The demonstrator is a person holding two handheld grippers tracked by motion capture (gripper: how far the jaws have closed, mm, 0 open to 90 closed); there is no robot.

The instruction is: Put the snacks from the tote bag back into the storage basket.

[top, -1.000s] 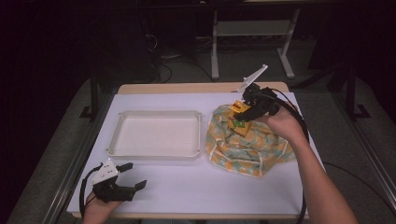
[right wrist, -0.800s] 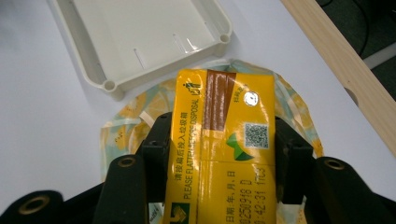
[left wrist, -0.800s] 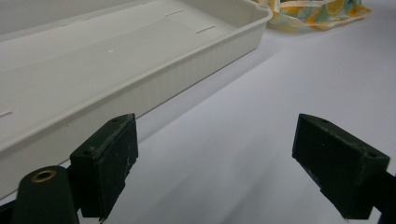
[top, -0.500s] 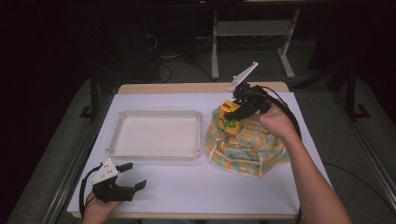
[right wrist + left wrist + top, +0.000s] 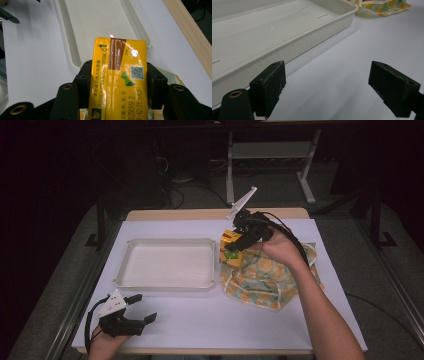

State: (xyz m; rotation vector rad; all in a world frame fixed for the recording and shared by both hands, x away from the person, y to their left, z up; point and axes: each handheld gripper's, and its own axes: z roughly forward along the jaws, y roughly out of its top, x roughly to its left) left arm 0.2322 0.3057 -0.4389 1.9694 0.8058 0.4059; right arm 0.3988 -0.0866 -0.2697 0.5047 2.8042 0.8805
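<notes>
Right gripper [image 5: 117, 82] clamped on yellow carton [image 5: 117, 80], carton's lower end cut off, tray [image 5: 167, 265] at nine o'clock, left gripper [image 5: 334, 92] jaws apart, empty.

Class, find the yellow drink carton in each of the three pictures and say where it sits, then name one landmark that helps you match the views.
High view: the yellow carton is right of centre, clamped in the right gripper above the fruit-print bag.
Left gripper view: the carton is not in it.
Right gripper view: the carton is at bottom centre between the black jaws.
Shared landmark: the white tray.
</notes>
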